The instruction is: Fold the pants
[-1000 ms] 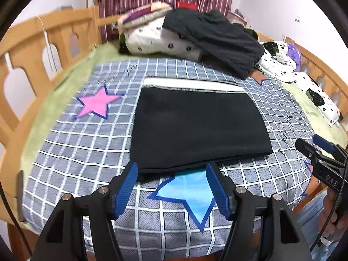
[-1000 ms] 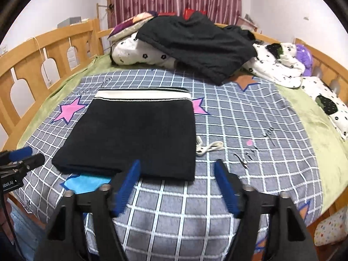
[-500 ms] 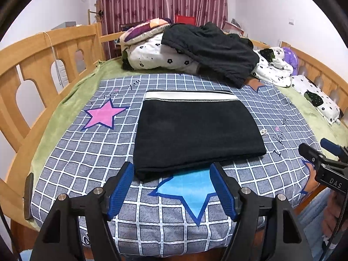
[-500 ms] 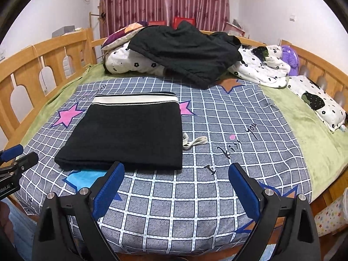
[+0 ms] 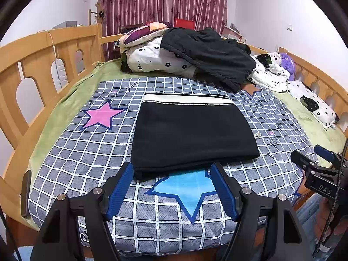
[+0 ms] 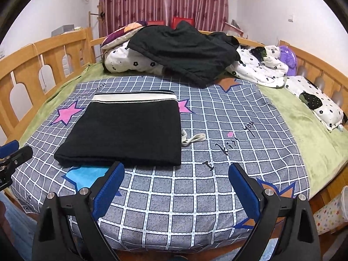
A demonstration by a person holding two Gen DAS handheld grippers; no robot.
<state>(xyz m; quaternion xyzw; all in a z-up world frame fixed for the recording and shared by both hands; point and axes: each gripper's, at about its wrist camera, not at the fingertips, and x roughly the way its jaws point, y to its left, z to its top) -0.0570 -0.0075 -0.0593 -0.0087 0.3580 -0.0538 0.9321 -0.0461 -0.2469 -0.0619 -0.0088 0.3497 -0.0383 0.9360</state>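
From the left wrist view we look over the left gripper (image 5: 171,187), whose jaws have just been opening and now stand apart with nothing between them, only the checked bedcover (image 5: 87,152) below. The folded black pants (image 5: 191,134) lie flat on that bedcover just beyond the fingertips, white waistband on the far side. Their near edge partly covers a blue star (image 5: 187,187) printed on the cover. At the frame's right edge we see only part of the right gripper (image 5: 313,161); the hand holding it is cut off, and black vignette hides the corners. Behind the pants, a dark garment (image 5: 208,54) drapes over heaped bedding.

From the right wrist view the right gripper (image 6: 176,187) is spread wide and empty, having just been opening. The pants (image 6: 126,134) lie beyond its left finger, untouched. A pale cord loop (image 6: 193,139) pokes out beside the pants' right edge; where it attaches is hidden. Wooden rails (image 6: 32,65) flank the pants, and maroon curtains (image 6: 165,0) hang far behind them.
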